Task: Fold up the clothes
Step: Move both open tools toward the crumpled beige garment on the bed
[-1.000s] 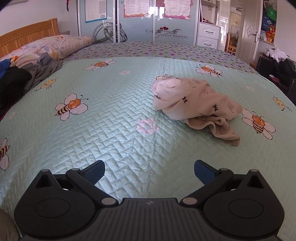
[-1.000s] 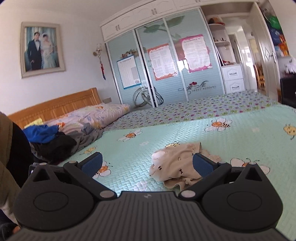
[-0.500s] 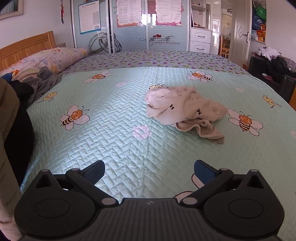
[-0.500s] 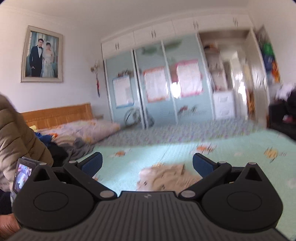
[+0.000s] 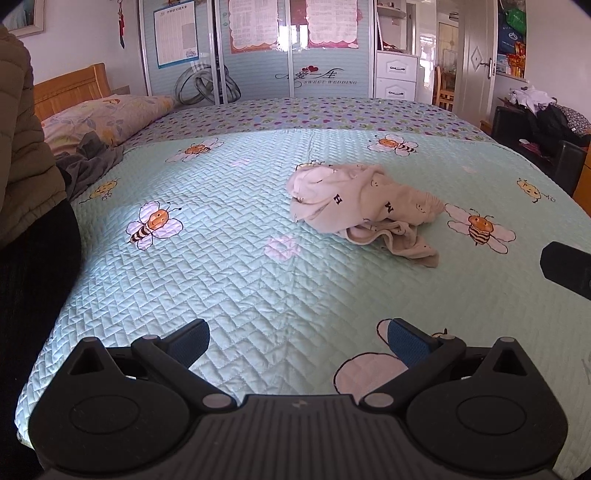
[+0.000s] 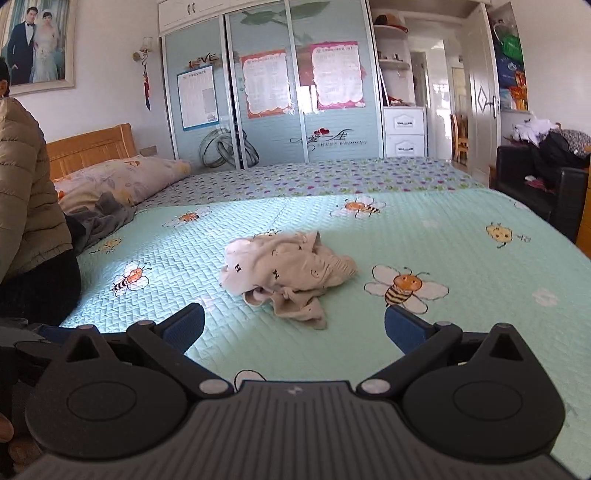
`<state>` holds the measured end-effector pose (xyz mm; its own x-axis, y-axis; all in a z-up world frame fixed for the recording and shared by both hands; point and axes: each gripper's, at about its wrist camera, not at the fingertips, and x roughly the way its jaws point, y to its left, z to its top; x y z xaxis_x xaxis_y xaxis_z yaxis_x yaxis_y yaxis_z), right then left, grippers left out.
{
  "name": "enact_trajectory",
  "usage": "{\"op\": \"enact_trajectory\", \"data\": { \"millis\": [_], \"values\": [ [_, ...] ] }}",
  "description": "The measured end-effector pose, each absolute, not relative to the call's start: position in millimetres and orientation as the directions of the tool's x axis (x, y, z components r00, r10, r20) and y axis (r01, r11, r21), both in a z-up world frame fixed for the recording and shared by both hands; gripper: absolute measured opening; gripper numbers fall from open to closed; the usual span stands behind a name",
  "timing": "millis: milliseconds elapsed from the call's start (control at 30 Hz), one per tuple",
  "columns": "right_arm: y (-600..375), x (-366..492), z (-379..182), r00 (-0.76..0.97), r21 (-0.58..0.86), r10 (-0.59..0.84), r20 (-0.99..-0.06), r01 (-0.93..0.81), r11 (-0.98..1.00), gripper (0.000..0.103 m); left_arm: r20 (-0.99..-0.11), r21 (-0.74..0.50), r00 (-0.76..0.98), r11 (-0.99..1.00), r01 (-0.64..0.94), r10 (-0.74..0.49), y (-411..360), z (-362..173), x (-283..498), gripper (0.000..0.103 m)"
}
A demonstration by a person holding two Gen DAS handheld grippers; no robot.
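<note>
Currently a crumpled beige cotton garment with small printed letters (image 5: 364, 206) lies bunched mid-frame on the mint quilted bee-print bed (image 5: 229, 280), unfolded. Left gripper (image 5: 297, 341) and right gripper (image 6: 293, 326) hover short of it, fingers wide, seemingly poised to grasp.

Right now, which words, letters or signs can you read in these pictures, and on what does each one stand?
"SWEET WEDDING": wardrobe door.
"LOVE": wardrobe door, upper left.
"H", "N": crumpled garment.
Pink posters and blue chart: too small to read.
Bags by the doorway: too blurred.
</note>
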<state>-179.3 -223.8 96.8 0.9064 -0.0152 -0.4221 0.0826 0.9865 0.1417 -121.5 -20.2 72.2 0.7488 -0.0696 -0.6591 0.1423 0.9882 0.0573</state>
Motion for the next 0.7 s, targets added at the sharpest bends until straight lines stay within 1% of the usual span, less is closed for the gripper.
{"op": "enact_trajectory", "data": {
  "millis": [433,700],
  "values": [
    [-226.5,-181.3,84.5,0.885,0.18,0.021,-0.466,0.071,0.981,0.103,-0.679,0.058,0.73,0.985,0.162,-0.08,-29.0,67.1,-131.6,0.102],
    [-226.8,-186.5,87.1,0.882,0.195,0.027,-0.47,0.074,0.978,0.103,-0.688,0.056,0.721,0.985,0.166,-0.082,-30.0,66.1,-135.5,0.102]
  ]
}}
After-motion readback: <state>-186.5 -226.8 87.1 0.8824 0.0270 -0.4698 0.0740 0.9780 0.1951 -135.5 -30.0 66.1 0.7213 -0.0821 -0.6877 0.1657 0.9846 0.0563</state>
